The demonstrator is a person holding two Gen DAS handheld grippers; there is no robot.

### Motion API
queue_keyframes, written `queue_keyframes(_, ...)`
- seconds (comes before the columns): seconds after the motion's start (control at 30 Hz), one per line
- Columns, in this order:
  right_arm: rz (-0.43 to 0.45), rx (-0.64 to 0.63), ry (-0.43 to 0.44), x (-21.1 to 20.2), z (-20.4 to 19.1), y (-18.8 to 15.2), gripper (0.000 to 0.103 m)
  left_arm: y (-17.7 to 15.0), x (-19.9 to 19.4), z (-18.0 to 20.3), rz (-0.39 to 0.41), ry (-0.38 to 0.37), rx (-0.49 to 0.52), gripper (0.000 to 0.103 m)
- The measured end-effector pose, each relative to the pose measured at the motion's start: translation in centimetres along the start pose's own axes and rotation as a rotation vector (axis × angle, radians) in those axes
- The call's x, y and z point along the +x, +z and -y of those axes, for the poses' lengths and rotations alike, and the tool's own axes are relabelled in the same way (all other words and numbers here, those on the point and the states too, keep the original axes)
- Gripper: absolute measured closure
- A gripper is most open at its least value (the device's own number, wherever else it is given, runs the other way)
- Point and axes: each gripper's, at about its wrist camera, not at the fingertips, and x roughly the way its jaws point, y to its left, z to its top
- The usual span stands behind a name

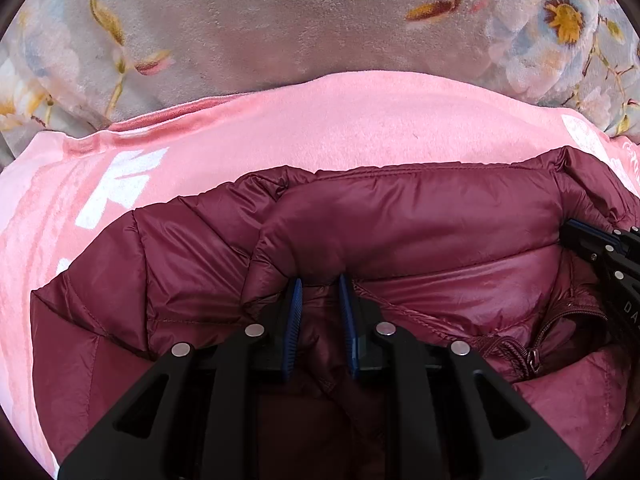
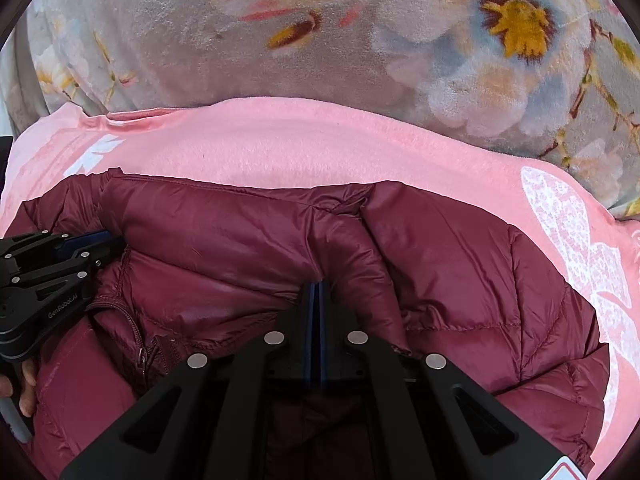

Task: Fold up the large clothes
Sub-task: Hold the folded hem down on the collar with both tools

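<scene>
A maroon puffer jacket (image 1: 440,216) (image 2: 460,264) lies on a pink towel (image 1: 320,120) (image 2: 300,140). In the left wrist view my left gripper (image 1: 319,284) is shut on a thick fold of the jacket near its collar, and maroon fabric fills the narrow gap between the blue pads (image 1: 294,304). In the right wrist view my right gripper (image 2: 318,285) has its pads pressed together at a gathered ridge of the jacket. Each gripper shows in the other's view: the right gripper (image 1: 572,232) at the right edge, the left gripper (image 2: 106,240) at the left edge. The jacket's zipper (image 1: 532,356) (image 2: 142,354) lies between them.
Under the pink towel spreads a grey plush blanket (image 1: 260,20) (image 2: 160,40) with large flowers. The towel carries white printed patterns (image 2: 568,220). A person's hand (image 2: 26,384) holds the left gripper's handle at the lower left of the right wrist view.
</scene>
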Motion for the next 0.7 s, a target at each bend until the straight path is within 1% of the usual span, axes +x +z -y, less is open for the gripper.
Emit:
queue_keyframes(0.6,-0.001,0.013,0.008,-0.1,0.09,-0.03,0.103,0.08,0.07,-0.02,-0.01,0.002,0.013,0.085)
queue_keyframes(0.7,0.0,0.026,0.019,0.02,0.28,-0.05,0.103,0.21,0.33,-0.12,-0.011,0.0,0.011,0.085)
